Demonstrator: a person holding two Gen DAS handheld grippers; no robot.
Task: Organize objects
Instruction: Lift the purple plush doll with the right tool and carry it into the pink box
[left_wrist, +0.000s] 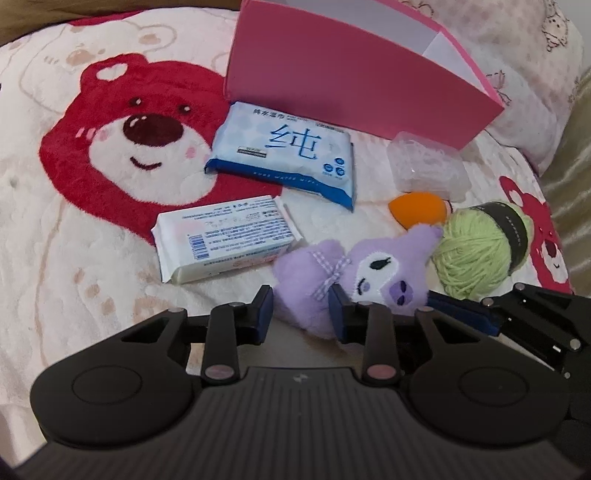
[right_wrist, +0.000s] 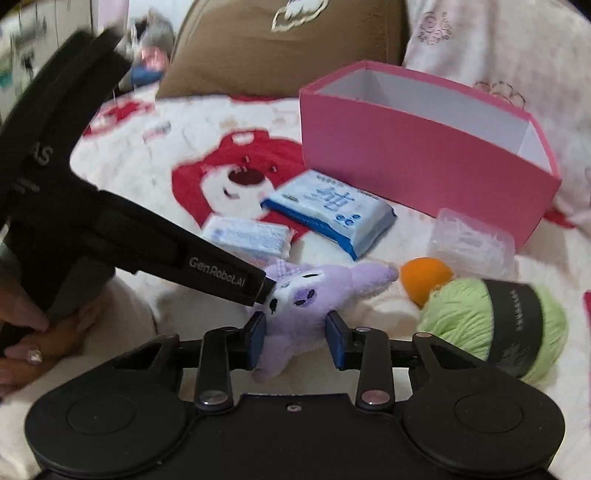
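A purple plush toy lies on the bear-print blanket, and both grippers hold it. My left gripper is shut on its body by the checked bow. In the right wrist view my right gripper is shut on the plush toy, and the left gripper comes in from the left at the toy's head. One right finger shows at the toy's face. An open pink box stands behind, with nothing visible inside.
Around the toy lie a blue wipes pack, a white tissue pack, a clear plastic case, an orange sponge and a green yarn ball. A brown pillow sits behind. A person's hand holds the left gripper.
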